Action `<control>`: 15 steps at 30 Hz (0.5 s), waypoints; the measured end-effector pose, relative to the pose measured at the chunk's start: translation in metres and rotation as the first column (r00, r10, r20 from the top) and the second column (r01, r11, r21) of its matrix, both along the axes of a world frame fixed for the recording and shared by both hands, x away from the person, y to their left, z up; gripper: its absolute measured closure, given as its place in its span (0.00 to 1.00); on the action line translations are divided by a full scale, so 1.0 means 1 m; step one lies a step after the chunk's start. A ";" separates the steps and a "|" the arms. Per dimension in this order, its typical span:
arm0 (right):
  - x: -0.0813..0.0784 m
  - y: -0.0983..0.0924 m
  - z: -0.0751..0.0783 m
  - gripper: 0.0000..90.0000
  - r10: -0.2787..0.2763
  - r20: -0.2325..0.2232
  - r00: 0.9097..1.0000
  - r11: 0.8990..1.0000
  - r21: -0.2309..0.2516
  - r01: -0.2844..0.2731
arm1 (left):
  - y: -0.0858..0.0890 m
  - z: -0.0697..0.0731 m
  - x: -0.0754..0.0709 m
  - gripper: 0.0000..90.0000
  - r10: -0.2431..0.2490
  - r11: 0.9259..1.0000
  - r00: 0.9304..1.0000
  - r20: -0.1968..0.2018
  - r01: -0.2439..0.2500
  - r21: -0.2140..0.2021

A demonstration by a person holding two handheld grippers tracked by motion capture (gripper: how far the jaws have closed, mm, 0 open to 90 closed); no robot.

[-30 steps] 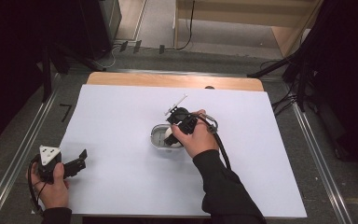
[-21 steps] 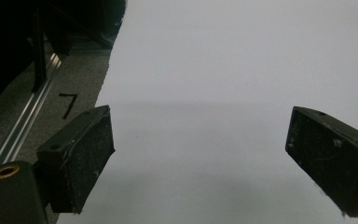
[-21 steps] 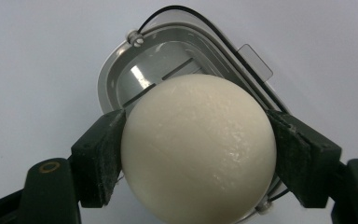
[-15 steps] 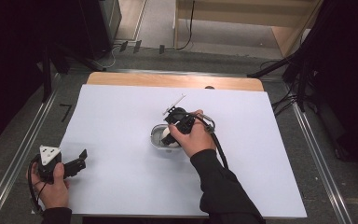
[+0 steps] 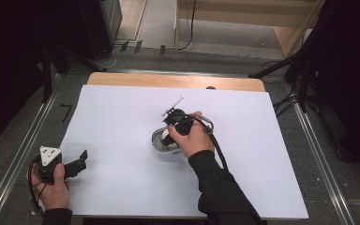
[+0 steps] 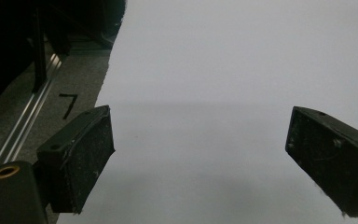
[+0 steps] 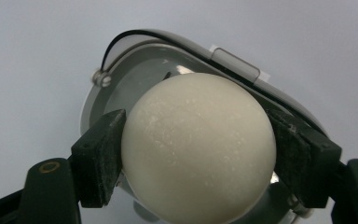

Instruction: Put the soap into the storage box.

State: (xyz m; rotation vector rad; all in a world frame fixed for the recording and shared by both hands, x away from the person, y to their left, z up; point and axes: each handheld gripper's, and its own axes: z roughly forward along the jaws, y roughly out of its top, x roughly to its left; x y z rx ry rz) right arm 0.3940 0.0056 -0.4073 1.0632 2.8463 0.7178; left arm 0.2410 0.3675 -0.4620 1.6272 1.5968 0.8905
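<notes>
surface (image 5: 122, 122): white sheet over a wooden top; a strip of wood shows at the far edge. It carries the bowl near its middle.
bowl (image 7: 121, 88): small, metal, shiny inside, with a thin wire loop at the rim and a clear tab on the far side. Taken as landmark for all places below. Judged light and stiff; it may skate on the smooth sheet if nudged.
right gripper (image 7: 198, 156): directly over the bowl, pointing down into it. The fingers (image 7: 100, 156) are clamped on the ball at its widest girth, one pad on each side.
left gripper (image 5: 70, 165): well apart from the bowl, near the corner of the surface on the person's left and close side. Its fingers (image 6: 81, 158) stand wide with nothing between them, only bare white sheet beyond.
ball (image 7: 198, 144): cream-white, matt, faintly speckled; held just above the bowl's inside. Whether it touches the bowl's bottom cannot be told.
handling, ball: judged light and rigid, probably hollow. The round, smooth skin gives the pads little to bite on, so it could squirt out if gripped off-centre.
hold point: across the equator, pads opposite each other, as now. Moderate squeeze; a thin shell might dent under more.
release: judged best low inside the bowl, since the ball will roll or bounce freely.
</notes>
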 end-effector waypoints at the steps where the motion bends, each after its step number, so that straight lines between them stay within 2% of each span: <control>1: 0.000 0.001 -0.001 0.28 -0.009 0.002 1.000 1.000 0.002 0.009 | 0.000 0.000 0.000 0.09 0.000 1.000 1.000 0.000 0.000 0.000; 15: 0.000 0.002 -0.002 0.28 -0.041 0.011 0.999 0.999 -0.006 0.041 | 0.000 0.000 0.000 0.09 -0.001 1.000 1.000 0.000 0.001 0.000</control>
